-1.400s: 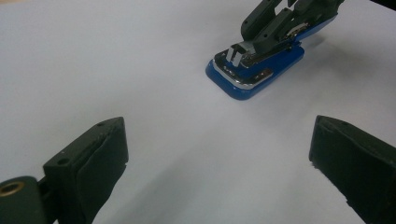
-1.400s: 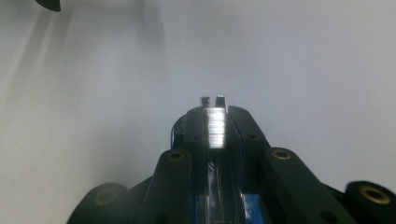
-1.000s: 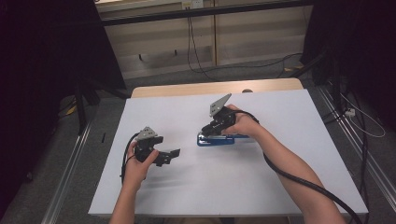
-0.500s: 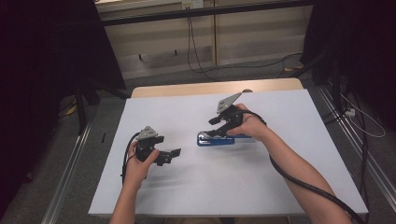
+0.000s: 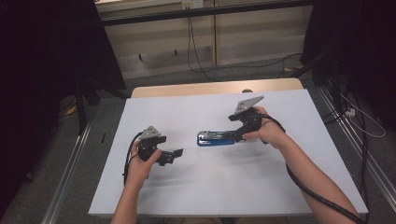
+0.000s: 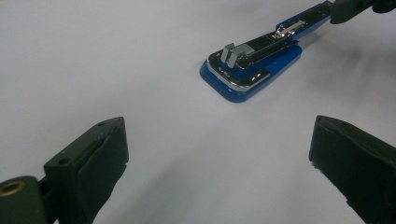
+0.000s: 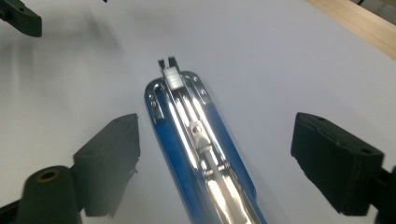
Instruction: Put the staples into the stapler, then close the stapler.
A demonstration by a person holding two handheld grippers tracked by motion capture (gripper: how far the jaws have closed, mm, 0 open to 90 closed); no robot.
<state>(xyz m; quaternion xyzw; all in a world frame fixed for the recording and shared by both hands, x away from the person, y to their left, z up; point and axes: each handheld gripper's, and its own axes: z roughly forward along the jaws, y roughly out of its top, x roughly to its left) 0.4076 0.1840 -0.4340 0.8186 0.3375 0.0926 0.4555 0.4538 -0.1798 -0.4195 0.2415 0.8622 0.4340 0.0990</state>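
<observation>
— What is seen around the counter [image 5: 196, 186]?
— A white top with a wooden edge [image 5: 210, 87] at the far side. Grey floor [image 5: 154, 77] is crossed by black cables [image 5: 191, 42]. Pale wall panels [image 5: 243, 32] are flanked by black curtains [image 5: 42, 60].
— And the sides?
— Metal rails [image 5: 65, 182] are laid there.
</observation>
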